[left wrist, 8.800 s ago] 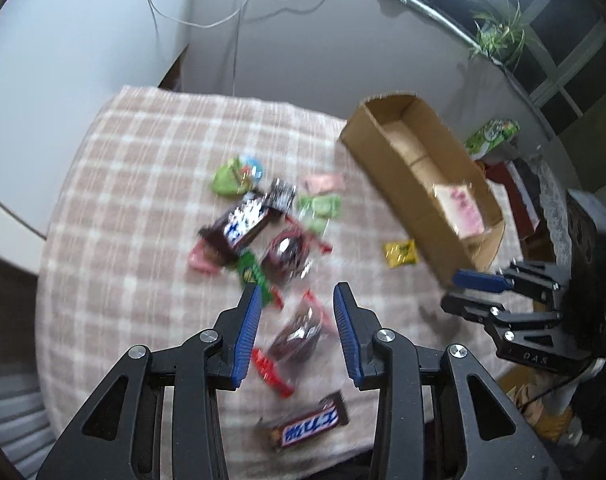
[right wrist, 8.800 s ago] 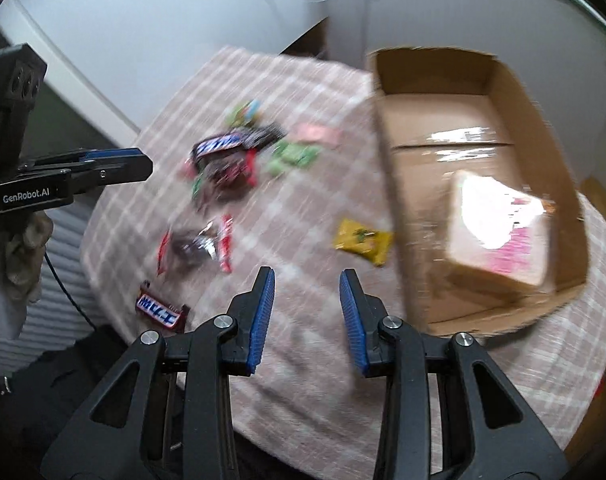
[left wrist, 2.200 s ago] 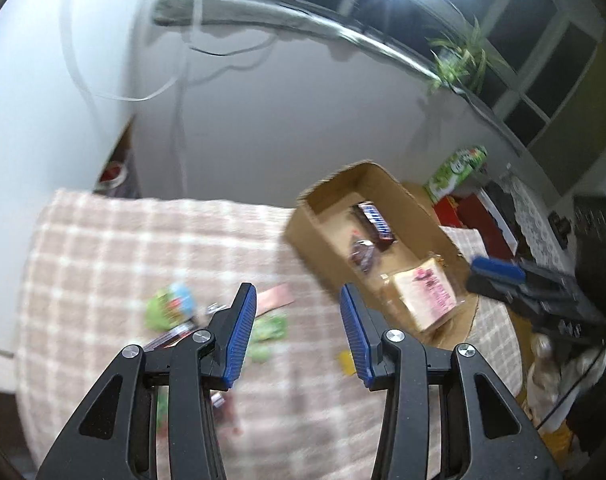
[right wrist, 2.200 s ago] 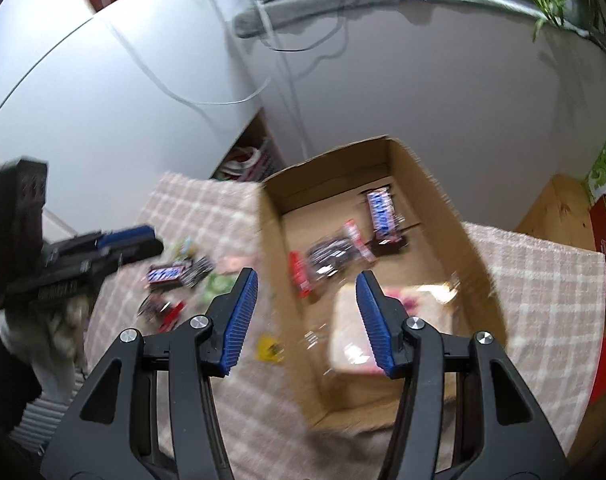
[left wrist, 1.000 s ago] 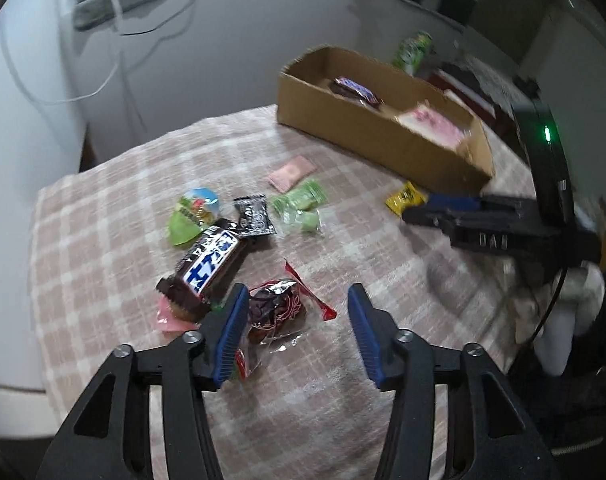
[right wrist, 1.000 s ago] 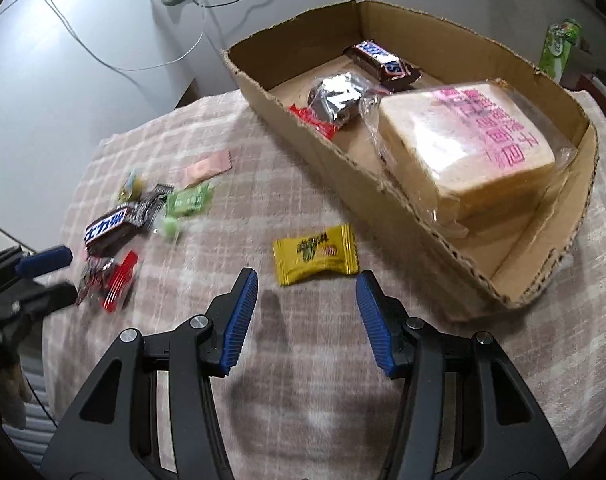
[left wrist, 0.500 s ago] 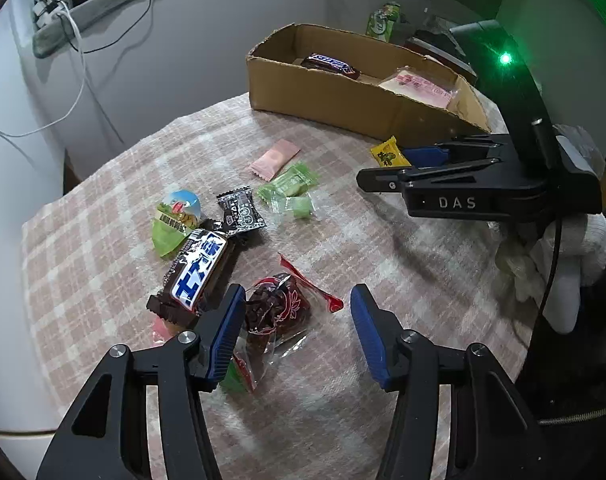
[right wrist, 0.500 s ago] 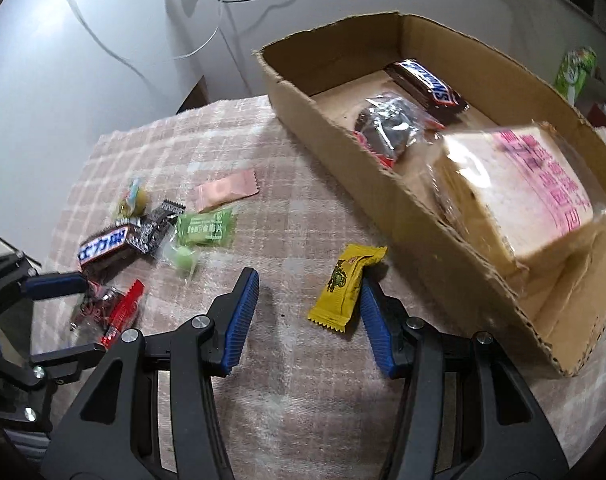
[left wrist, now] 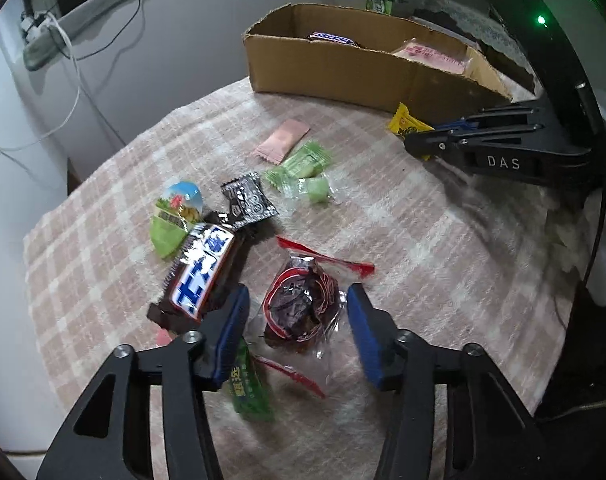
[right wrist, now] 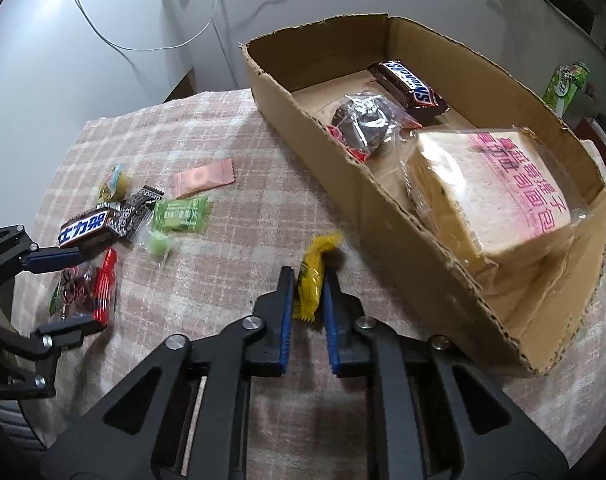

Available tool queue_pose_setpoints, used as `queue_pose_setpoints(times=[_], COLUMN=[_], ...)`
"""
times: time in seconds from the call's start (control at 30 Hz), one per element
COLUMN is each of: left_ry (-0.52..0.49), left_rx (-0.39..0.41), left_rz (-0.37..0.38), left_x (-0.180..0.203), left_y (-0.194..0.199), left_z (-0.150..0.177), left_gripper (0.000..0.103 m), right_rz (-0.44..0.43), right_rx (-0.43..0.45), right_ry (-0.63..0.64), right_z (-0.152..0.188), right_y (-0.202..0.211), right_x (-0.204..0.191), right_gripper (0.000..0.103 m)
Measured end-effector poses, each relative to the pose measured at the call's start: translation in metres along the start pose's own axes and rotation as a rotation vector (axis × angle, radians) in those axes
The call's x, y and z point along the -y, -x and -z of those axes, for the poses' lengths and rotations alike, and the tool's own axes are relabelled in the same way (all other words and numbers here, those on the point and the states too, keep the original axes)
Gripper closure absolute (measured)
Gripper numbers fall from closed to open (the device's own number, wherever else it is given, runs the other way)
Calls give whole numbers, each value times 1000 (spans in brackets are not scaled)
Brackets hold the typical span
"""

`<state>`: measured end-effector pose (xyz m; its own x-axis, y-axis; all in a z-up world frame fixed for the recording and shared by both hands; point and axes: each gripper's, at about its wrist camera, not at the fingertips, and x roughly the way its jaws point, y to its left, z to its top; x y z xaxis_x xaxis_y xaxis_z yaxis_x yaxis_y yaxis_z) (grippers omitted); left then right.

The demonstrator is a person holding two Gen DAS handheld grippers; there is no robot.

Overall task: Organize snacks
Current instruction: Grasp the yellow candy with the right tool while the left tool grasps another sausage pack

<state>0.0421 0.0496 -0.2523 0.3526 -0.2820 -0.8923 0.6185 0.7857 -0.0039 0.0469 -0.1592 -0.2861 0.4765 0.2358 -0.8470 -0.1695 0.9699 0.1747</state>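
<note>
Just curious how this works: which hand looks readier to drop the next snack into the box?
The right. Its tool is already shut on the yellow candy beside the box; the left tool only straddles the red-trimmed packet.

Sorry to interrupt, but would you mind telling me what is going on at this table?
A person with a gripper in each hand is sorting snacks into the open brown cardboard box. The right gripper has just closed on a small yellow candy packet beside the box. The left gripper straddles a clear red-edged bag of dark snacks, its jaws closing but not yet gripping. The box already holds a wrapped bread loaf, a Snickers bar and another dark snack bag.
</note>
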Motion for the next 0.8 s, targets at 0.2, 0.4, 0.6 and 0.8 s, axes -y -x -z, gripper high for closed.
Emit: queue_pose_setpoints(times=[0.2, 0.4, 0.6, 0.8], left_ry=[146, 263, 395, 500], left_rx=[27, 55, 104, 171], left_rz=[14, 22, 28, 19], left_x=[-5, -4, -7, -6], left_y=[9, 15, 33, 52], left_z=[9, 14, 10, -10], left_gripper=[70, 73, 73, 73], right_rz=[-34, -55, -98, -152], right_rx=[-19, -35, -41, -21], right_ry=[-1, -6, -1, 15], right_z=[2, 5, 2, -14], right_y=[3, 9, 25, 50], right_x=[3, 10, 15, 21], right_gripper=[94, 94, 94, 94])
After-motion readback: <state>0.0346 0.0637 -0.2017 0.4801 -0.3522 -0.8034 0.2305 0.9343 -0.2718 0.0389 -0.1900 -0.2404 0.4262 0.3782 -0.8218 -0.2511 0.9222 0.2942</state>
